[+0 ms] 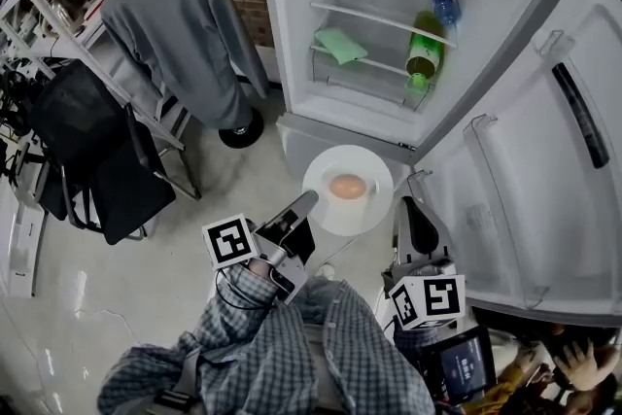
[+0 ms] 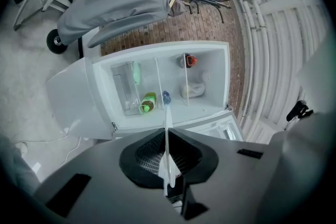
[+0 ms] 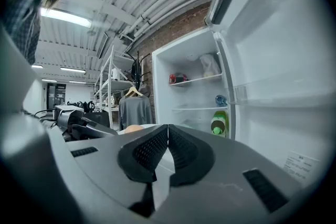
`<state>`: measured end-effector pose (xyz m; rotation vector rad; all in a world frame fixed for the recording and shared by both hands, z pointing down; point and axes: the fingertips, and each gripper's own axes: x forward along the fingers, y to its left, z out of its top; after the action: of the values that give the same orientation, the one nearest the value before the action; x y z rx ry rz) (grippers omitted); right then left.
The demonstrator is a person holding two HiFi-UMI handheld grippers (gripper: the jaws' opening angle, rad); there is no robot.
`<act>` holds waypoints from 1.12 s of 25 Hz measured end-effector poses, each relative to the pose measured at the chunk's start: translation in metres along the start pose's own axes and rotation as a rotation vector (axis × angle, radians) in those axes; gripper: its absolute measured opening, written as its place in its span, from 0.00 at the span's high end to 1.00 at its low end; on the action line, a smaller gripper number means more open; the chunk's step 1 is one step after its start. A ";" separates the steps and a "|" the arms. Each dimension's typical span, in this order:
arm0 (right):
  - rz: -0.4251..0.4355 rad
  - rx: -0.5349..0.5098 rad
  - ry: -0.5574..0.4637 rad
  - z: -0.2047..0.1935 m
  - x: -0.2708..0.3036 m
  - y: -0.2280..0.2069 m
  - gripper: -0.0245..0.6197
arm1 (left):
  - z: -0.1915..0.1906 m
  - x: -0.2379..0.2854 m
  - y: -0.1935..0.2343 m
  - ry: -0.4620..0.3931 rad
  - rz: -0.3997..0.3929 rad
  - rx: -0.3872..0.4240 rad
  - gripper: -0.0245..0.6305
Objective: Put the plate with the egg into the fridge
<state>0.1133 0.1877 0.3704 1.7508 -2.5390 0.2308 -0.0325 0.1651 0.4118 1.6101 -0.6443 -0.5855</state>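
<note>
Before the fridge point(image 1: 292, 15), left hand-held gripper point(image 1: 307, 201) tight on plate point(image 1: 375, 199), right hand-held gripper point(image 3: 168, 131) closed.

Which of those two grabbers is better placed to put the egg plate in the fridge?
Left. The left gripper clamps the plate by its rim, egg on top, facing the open fridge. The right gripper is shut on nothing beside the plate.
</note>
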 end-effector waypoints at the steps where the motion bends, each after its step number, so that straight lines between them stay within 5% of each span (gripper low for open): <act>1: 0.001 0.008 0.004 -0.002 0.002 -0.004 0.95 | 0.000 0.003 0.001 -0.002 0.002 -0.003 0.93; 14: 0.001 0.004 0.023 -0.008 0.039 -0.036 0.95 | 0.025 0.059 0.015 -0.008 0.007 -0.006 0.93; 28: -0.044 -0.050 0.036 0.022 0.157 -0.059 0.95 | 0.124 0.147 0.020 0.031 -0.025 -0.035 0.93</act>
<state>0.1128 0.0182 0.3735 1.7652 -2.4566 0.1931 -0.0154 -0.0275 0.4141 1.5933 -0.5881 -0.5859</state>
